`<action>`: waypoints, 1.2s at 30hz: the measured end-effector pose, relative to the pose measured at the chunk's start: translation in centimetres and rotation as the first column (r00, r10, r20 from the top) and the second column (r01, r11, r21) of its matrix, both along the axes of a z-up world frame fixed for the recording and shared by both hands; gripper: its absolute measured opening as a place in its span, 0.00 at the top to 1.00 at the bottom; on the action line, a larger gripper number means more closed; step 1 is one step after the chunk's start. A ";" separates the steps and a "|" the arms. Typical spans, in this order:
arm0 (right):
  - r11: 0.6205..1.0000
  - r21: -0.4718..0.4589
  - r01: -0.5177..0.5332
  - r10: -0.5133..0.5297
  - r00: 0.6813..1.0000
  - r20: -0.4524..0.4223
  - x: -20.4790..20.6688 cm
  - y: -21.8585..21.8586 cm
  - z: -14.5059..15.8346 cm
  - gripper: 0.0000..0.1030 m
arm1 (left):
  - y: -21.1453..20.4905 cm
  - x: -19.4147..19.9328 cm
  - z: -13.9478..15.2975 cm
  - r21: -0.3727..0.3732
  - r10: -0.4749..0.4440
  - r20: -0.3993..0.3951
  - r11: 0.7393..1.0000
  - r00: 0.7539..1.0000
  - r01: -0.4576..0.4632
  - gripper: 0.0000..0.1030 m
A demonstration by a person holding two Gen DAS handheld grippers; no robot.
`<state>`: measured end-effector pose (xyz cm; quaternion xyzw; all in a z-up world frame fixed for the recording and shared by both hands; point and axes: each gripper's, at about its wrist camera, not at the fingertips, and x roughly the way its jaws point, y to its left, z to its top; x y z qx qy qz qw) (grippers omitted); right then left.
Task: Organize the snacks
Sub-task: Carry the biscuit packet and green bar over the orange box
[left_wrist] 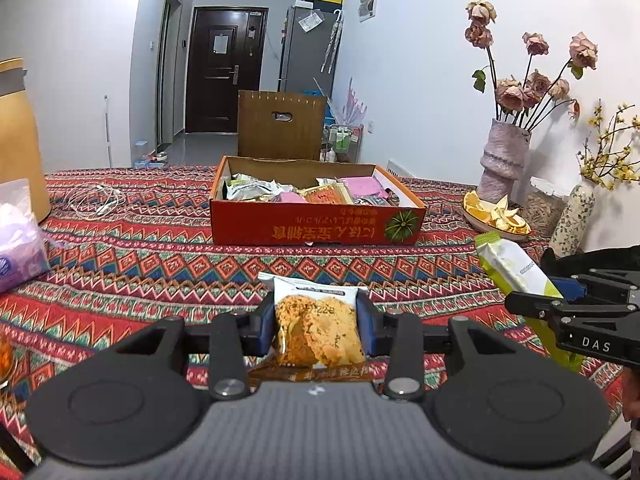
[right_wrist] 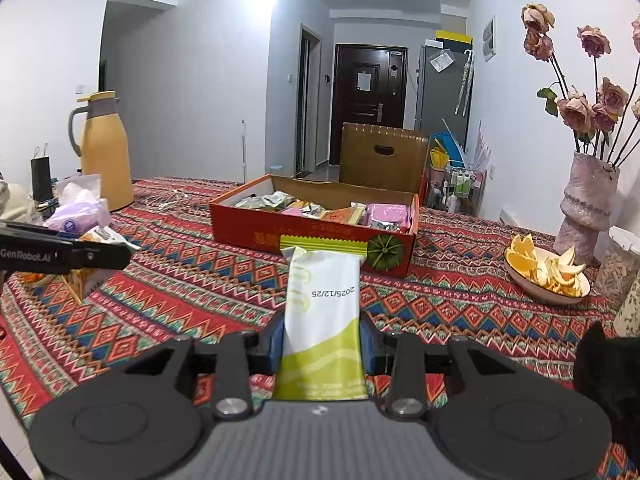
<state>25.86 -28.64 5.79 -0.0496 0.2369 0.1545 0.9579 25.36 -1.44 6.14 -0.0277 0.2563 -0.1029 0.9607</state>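
Jaws tight on cookie packet (left_wrist: 318, 320)

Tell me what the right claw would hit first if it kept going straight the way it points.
Probably the near front wall of the red snack box, which sits dead ahead beyond bare tablecloth. The green-and-white snack packet it holds would touch first; depth is uncertain.

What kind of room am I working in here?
Most likely a home dining or living area: a patterned tablecloth, a vase of dried roses, a fridge beside a dark entry door, and a snack box.
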 end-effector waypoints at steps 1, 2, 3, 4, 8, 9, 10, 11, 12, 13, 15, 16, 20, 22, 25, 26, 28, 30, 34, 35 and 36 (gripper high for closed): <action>1.000 -0.002 -0.001 0.001 1.000 0.002 0.6 0.0 0.0 0.65 | 0.0 0.5 0.0 0.002 -0.002 -0.001 1.000 1.000 0.002 0.61; 1.000 -0.004 -0.002 0.002 1.000 0.003 1.1 -0.1 0.0 0.65 | -0.1 1.1 -0.1 0.004 -0.004 -0.003 1.000 1.000 0.004 0.61; 1.000 -0.007 -0.002 0.002 1.000 0.005 1.7 -0.1 0.0 0.65 | -0.2 1.6 0.0 0.005 -0.006 -0.004 1.000 1.000 0.006 0.61; 1.000 -0.010 -0.003 0.003 1.000 0.005 2.2 -0.1 0.1 0.65 | -0.3 2.2 0.0 0.006 -0.009 -0.004 1.000 1.000 0.010 0.61; 1.000 -0.018 -0.010 0.010 1.000 0.015 4.6 0.0 0.3 0.65 | -0.5 4.4 0.6 0.007 -0.027 0.009 1.000 1.000 0.027 0.61; 1.000 -0.021 -0.013 0.013 1.000 0.017 5.2 0.1 0.5 0.65 | -0.5 5.0 0.7 0.007 -0.032 0.012 0.999 0.999 0.031 0.61; 1.000 -0.026 -0.016 0.017 1.000 0.020 5.9 0.2 0.6 0.65 | -0.5 5.6 0.9 0.007 -0.034 0.016 0.999 0.999 0.034 0.61; 0.999 -0.033 -0.020 0.021 0.999 0.024 6.5 0.3 0.6 0.65 | -0.6 6.1 1.1 0.010 -0.037 0.022 0.999 0.999 0.036 0.61; 0.999 -0.039 -0.024 0.025 0.999 0.029 7.0 0.4 0.8 0.65 | -0.7 6.7 1.2 0.014 -0.038 0.028 0.999 0.999 0.037 0.61; 0.999 -0.044 -0.029 0.030 0.999 0.031 7.6 0.5 0.8 0.65 | -0.8 7.2 1.3 0.018 -0.037 0.034 0.999 0.999 0.037 0.61; 0.998 -0.052 -0.035 0.037 0.999 0.036 8.7 0.7 1.0 0.65 | -0.9 8.2 1.5 0.024 -0.040 0.039 0.999 0.998 0.040 0.61; 0.998 -0.055 -0.039 0.041 0.998 0.037 9.1 0.7 1.0 0.65 | -0.9 8.8 1.6 0.028 -0.041 0.041 0.999 0.998 0.040 0.61; 0.996 -0.070 -0.053 0.056 0.998 0.035 11.5 1.1 0.9 0.65 | -1.2 11.0 1.6 0.046 -0.042 0.041 0.998 0.998 0.040 0.61; 0.996 -0.070 -0.057 0.059 0.998 0.035 12.4 1.2 0.8 0.65 | -1.4 11.9 1.6 0.047 -0.045 0.038 0.998 0.998 0.043 0.61; 0.995 -0.074 -0.068 0.071 0.997 0.037 14.0 1.6 0.8 0.65 | -1.5 13.6 1.7 0.045 -0.048 0.033 0.998 0.998 0.047 0.61; 0.994 -0.078 -0.073 0.076 0.996 0.039 14.6 1.7 0.9 0.65 | -1.6 14.1 1.7 0.045 -0.049 0.032 0.998 0.998 0.048 0.61; 0.993 -0.079 -0.084 0.087 0.995 0.043 15.8 2.0 1.0 0.65 | -1.7 15.3 1.7 0.046 -0.051 0.028 0.998 0.998 0.050 0.61; 0.993 -0.073 -0.088 0.092 0.995 0.046 17.1 2.2 1.2 0.65 | -1.9 16.4 1.8 0.048 -0.057 0.026 0.997 0.998 0.055 0.61; 0.993 -0.075 -0.094 0.099 0.993 0.062 19.3 3.0 1.7 0.65 | -2.4 18.6 1.5 0.052 -0.055 0.013 0.997 0.998 0.055 0.61; 0.992 -0.075 -0.097 0.102 0.993 0.066 19.9 3.2 1.8 0.65 | -2.5 19.3 1.4 0.050 -0.054 0.013 0.997 0.998 0.054 0.61; 0.992 -0.074 -0.099 0.105 0.992 0.070 20.3 3.4 1.9 0.65 | -2.7 19.8 1.4 0.047 -0.057 0.011 0.997 0.998 0.056 0.61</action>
